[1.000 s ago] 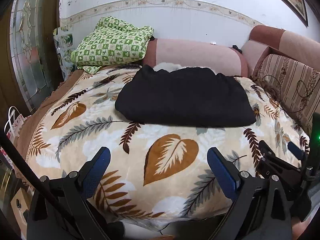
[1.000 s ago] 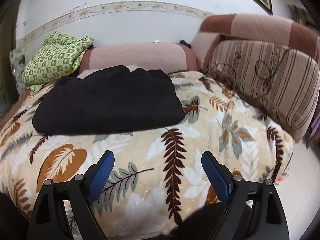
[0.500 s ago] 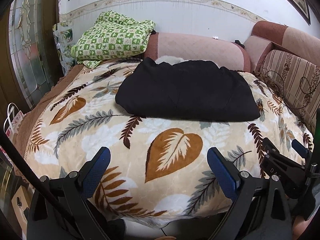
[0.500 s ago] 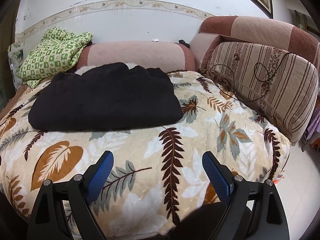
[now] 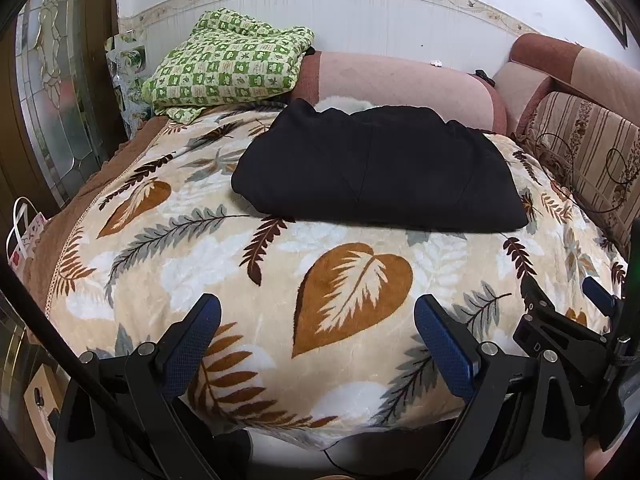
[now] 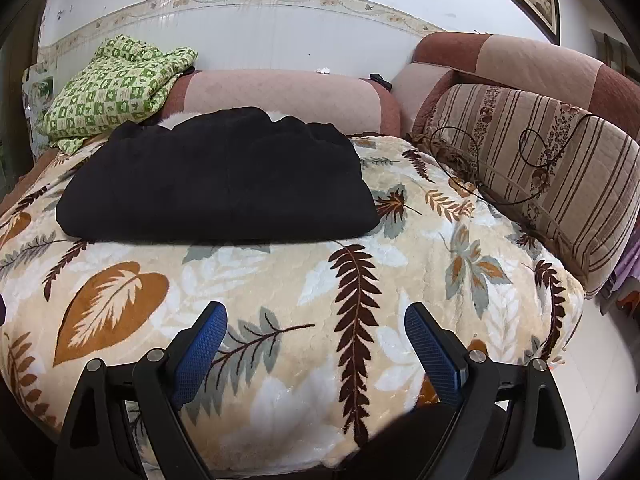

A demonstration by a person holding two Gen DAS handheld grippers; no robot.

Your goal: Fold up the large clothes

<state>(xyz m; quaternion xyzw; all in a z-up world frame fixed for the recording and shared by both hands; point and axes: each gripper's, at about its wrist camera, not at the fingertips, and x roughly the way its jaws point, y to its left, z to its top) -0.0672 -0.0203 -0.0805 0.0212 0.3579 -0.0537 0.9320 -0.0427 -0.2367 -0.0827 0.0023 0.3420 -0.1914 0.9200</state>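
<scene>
A black garment (image 5: 376,168) lies folded into a thick rectangle on the leaf-patterned blanket (image 5: 240,264), towards the back of the bed; it also shows in the right wrist view (image 6: 220,184). A bit of white fabric shows behind its far edge. My left gripper (image 5: 318,316) is open and empty, hovering over the blanket's front edge, well short of the garment. My right gripper (image 6: 316,324) is open and empty too, over the front edge. The right gripper's body (image 5: 560,320) shows at the right of the left wrist view.
A green checked quilt (image 5: 228,68) is piled at the back left. A pink bolster (image 5: 400,84) runs along the wall. Striped cushions (image 6: 560,160) with a dark cable line the right side. A glass-panelled door (image 5: 60,100) and a bag (image 5: 24,236) stand at left.
Both grippers have drawn a little closer to the bed and tilted down slightly; the garment looks larger and lower in both views. Both stay open. The garment has not moved.
</scene>
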